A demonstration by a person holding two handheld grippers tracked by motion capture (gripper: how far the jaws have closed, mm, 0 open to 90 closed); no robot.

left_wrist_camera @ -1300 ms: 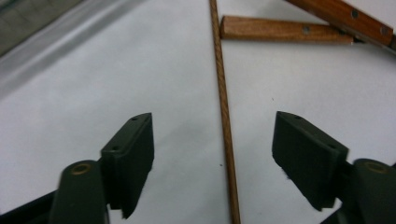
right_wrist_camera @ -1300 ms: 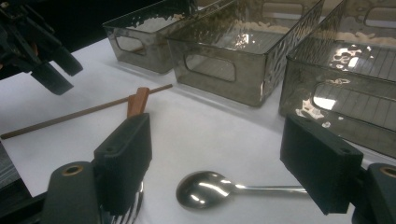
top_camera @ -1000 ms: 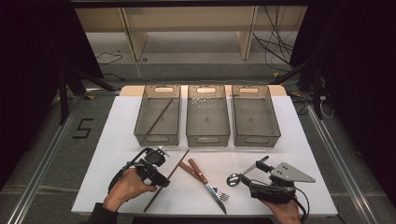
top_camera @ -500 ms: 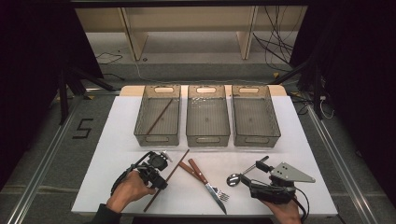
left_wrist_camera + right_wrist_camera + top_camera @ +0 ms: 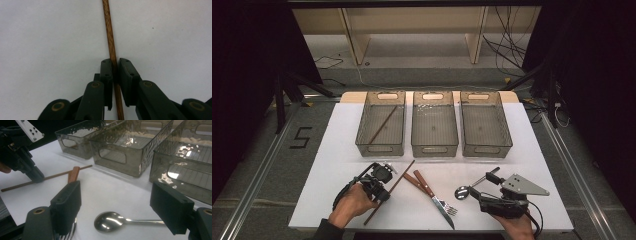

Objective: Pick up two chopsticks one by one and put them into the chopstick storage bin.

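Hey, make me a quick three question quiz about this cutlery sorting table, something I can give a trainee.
1. Which thing sits between the left gripper jaws?
2. True or false: the right gripper is shut on the spoon.
3. Which of the three bins already holds something: left bin, middle bin or right bin?

Key
1. The wooden chopstick lying on the table; the jaws have just been closing onto it.
2. False; its jaws stand open.
3. The left bin, with one chopstick.

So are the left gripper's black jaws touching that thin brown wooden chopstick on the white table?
Touching. In the left gripper view the left gripper has just been closing, and both pads press on the thin brown wooden chopstick with no gap.
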